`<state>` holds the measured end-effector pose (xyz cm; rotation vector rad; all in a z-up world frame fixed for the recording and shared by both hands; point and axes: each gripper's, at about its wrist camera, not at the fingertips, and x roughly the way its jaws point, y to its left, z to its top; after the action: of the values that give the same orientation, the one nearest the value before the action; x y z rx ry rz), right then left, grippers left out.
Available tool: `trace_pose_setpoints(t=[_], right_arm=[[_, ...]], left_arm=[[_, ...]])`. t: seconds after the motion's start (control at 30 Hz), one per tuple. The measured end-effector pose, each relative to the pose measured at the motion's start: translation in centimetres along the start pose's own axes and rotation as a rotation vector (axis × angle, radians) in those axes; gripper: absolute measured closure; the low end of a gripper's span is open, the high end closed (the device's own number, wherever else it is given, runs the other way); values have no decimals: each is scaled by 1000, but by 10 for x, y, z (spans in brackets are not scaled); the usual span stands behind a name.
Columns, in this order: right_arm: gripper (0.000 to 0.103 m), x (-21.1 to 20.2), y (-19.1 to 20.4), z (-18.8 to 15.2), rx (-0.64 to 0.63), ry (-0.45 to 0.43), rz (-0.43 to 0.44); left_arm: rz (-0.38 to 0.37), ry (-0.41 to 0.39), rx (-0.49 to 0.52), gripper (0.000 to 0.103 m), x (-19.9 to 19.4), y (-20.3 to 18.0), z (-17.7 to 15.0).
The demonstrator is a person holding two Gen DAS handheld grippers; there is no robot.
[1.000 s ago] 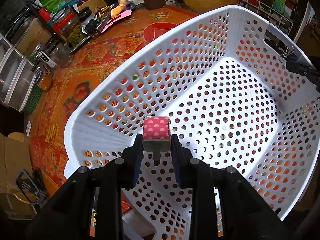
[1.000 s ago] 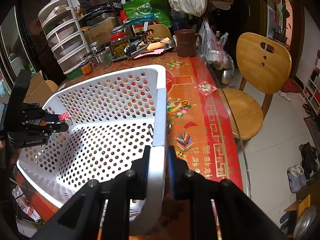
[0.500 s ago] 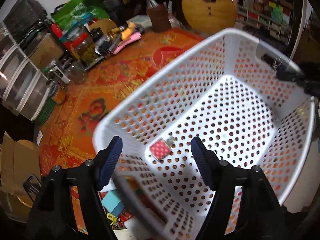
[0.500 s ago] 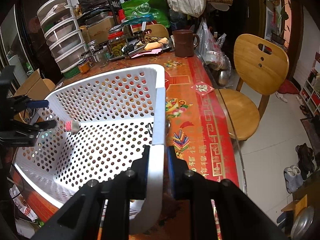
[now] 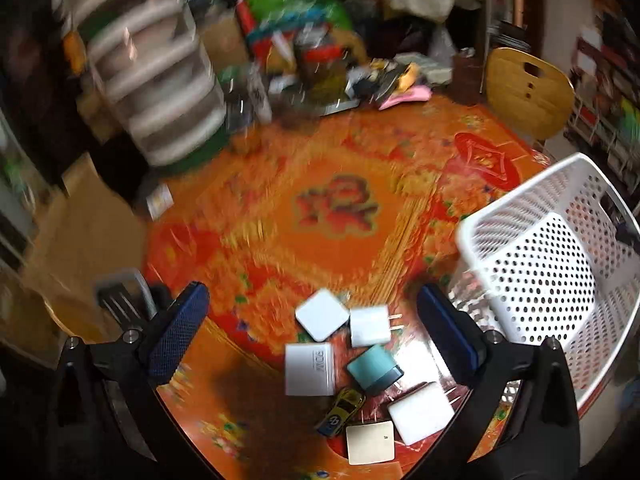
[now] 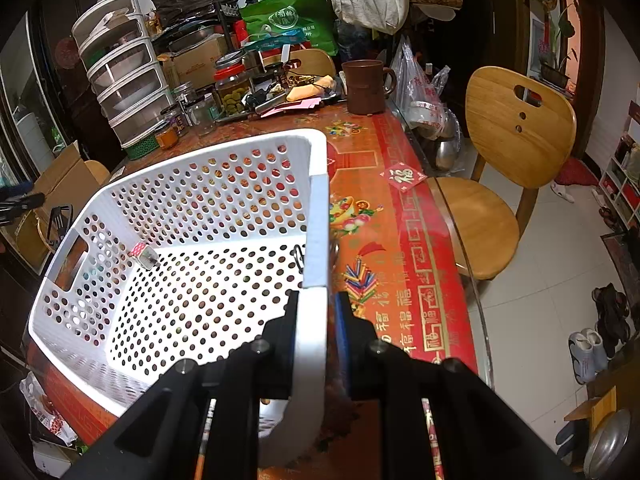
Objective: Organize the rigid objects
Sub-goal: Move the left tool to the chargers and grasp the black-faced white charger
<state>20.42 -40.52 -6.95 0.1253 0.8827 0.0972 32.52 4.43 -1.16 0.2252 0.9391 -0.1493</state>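
Observation:
My left gripper [image 5: 312, 320] is wide open and empty, above a cluster of chargers on the orange tablecloth: several white chargers [image 5: 370, 325], a teal charger [image 5: 375, 369] and a small yellow toy car [image 5: 341, 411]. The white perforated basket [image 5: 560, 240] stands to their right. My right gripper [image 6: 318, 320] is shut on the basket's rim [image 6: 316, 248]. A pink polka-dot charger [image 6: 144, 255] lies inside the basket by its far wall.
Stacked drawers [image 6: 120, 80], jars [image 6: 232, 92], a brown mug [image 6: 366, 86] and bags crowd the table's far end. A wooden chair [image 6: 516, 136] stands to the right. A cardboard box [image 6: 60, 176] sits left of the table.
My left gripper let go of the pink polka-dot charger, which dropped into the basket. It then opened wide and swung left, out of the basket, over the chargers. The right gripper stayed put.

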Motion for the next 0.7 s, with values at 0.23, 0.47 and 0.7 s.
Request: trace_pose_setpoints(t=[0.23,0.47,0.7], right_arm=[[89,-1,0,0,-2,2,1],[89,-1,0,0,-7,8,-3],[89,-1,-1,1,-1,4,3]], left_arm=[[-34,266,-83,6,111,8,-23],[-59,306,-157,6,148,4,-21],[-42,327,-220,15,159,14,-19]])
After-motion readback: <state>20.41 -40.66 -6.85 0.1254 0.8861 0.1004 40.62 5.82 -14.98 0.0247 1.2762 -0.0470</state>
